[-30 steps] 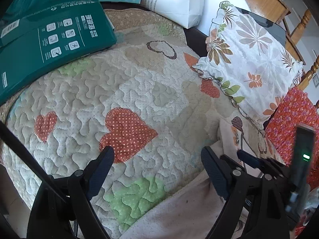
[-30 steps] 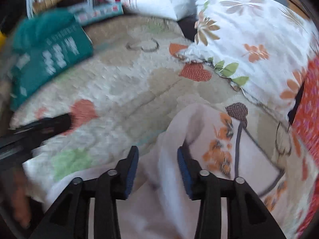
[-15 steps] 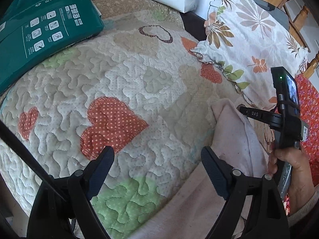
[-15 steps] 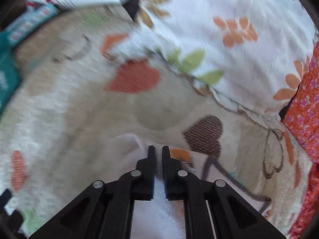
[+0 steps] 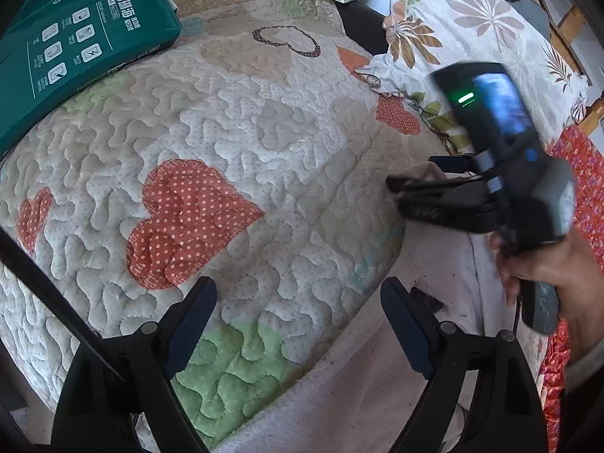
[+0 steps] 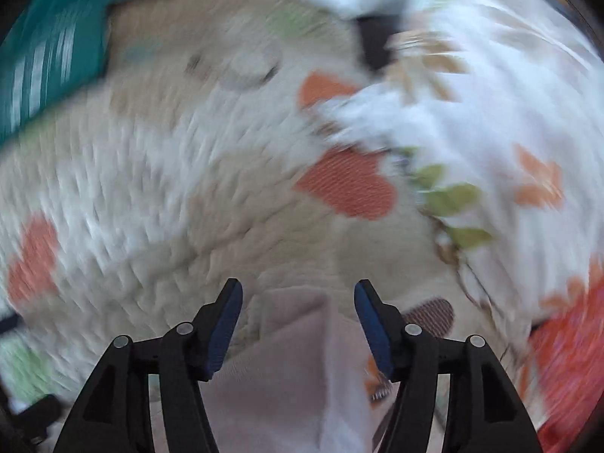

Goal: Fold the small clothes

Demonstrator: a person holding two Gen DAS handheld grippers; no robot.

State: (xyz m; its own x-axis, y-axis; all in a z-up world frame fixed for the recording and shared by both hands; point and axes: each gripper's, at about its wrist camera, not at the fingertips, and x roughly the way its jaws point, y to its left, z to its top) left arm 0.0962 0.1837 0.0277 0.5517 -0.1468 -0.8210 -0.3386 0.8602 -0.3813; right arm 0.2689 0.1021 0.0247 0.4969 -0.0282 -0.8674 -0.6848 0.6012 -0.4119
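**Now: both tools open, one garment waiting on the quilt**

Now here's the picture: one small pale pink garment (image 5: 377,389) lies on the heart-patterned quilt (image 5: 234,143), at its near right side. The left tool (image 5: 298,317) hovers wide open over the garment's left edge, gripping nothing. The right tool (image 6: 298,321) is open too, jaws apart with a folded corner of the cloth lying between them but not pinched.

I'd judge that fabric light, soft and floppy; it will sag and slide unless it's taken at a corner or hem, ideally two corners at once, one per tool.

Counting up: one garment, one quilt, two tools, one floral pillow (image 5: 472,37) at the right, one green box (image 5: 75,49) far left. The right wrist view is badly motion-blurred, so finer detail there is anyone's guess.
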